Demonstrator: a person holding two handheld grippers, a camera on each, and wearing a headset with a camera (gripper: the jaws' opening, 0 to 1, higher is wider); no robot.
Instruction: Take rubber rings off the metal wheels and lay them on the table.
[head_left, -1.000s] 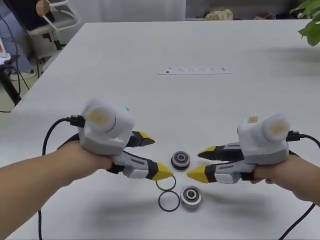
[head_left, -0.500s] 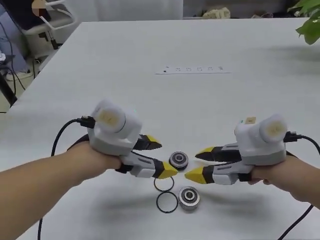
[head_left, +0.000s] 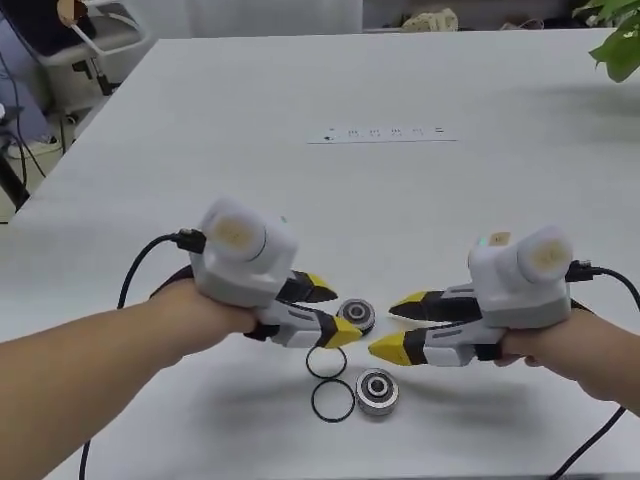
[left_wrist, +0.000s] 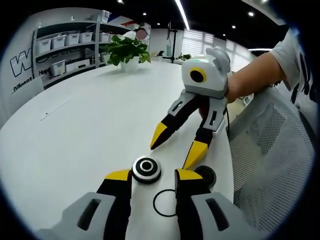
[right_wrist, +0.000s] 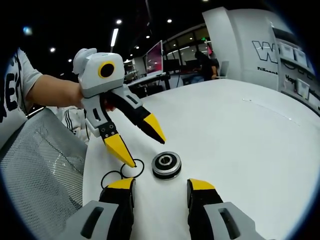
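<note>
In the head view, the left gripper (head_left: 338, 313) and the right gripper (head_left: 390, 325) point at each other in the lower middle of the frame, above the white table (head_left: 300, 150). Both have the jaws spread wide and hold nothing. The first wheel (head_left: 357, 313) lies just beside the tips of the left gripper. The second wheel (head_left: 377, 391) lies lower, near the bottom edge. Two rubber rings are flat on the table: one ring (head_left: 326, 362) below the left gripper, the other ring (head_left: 333, 401) just left of the second wheel.

In the left gripper view, the first wheel (left_wrist: 146, 169) sits at the bottom centre, between this gripper's own yellow tips, and it shows a dark band around its rim. The right gripper (left_wrist: 175, 150) comes down from the upper right, and its lower tip partly covers the second wheel (left_wrist: 205, 175).

In the right gripper view, the first wheel (right_wrist: 166, 165) is low in the centre, just ahead of the open jaws. The rings (right_wrist: 131, 170) lie to its left.

I judge that the step in hand is the approach to the first wheel, which seems to have a rubber ring on it. The next move calls for one gripper to close on the wheel and hold it steady. The other must then pinch the edge of the band, peel it off and lay it beside the other rings.
</note>
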